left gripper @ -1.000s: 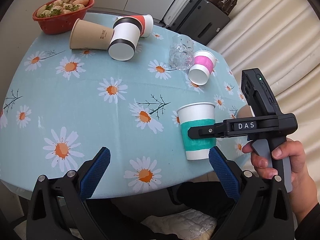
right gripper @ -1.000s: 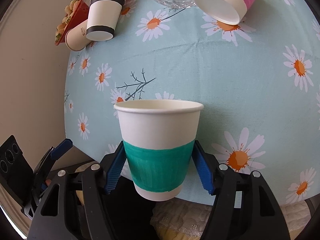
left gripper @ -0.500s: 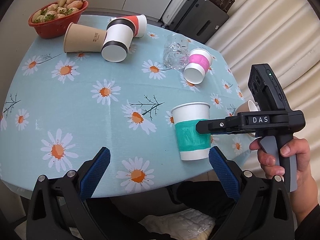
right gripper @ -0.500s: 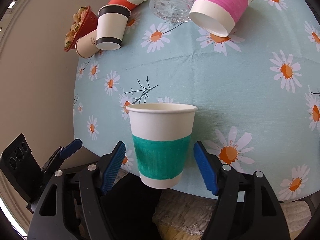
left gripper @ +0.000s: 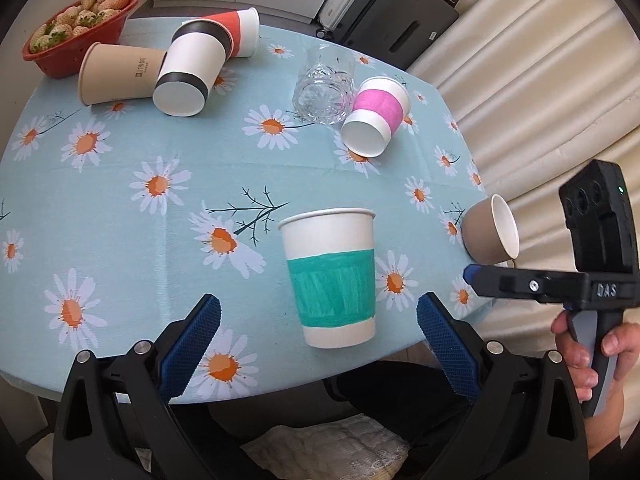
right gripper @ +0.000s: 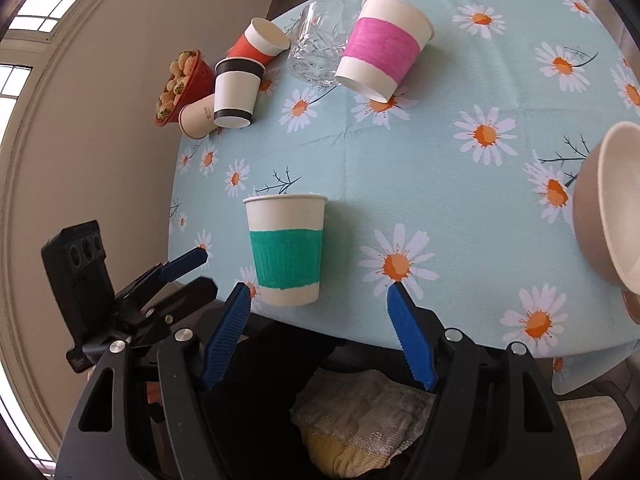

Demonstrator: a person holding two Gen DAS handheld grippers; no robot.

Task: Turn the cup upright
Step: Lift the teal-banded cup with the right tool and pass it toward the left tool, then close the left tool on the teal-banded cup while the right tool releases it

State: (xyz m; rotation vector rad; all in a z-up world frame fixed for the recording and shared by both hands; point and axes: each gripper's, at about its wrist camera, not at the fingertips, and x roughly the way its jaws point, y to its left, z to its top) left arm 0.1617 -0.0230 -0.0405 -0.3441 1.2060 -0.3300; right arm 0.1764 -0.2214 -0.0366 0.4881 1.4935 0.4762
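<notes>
So the green cup [left gripper: 331, 276] sits upright near the table [left gripper: 120, 184] edge, w/ nothing touching it. Right gripper [right gripper: 320, 332] has its fingers spread, cup at approx 11 o'clock from it. Left gripper [left gripper: 318, 344] is spread too, empty. Pink cup [left gripper: 376, 116] lies on its side at 1 o'clock.

Daisy-print tablecloth [left gripper: 120, 208] covers the table. Far corner: red bowl of pale strawberries [left gripper: 80, 24], kraft cup [left gripper: 120, 78], black-banded white cup [left gripper: 192, 72] and red cup [left gripper: 240, 32], all on their sides, clustered. Clear glass tumbler [left gripper: 324, 88] touching a tipped pink-banded cup [left gripper: 376, 116]. Brown cup [left gripper: 490, 236] on its side at the table edge.
</notes>
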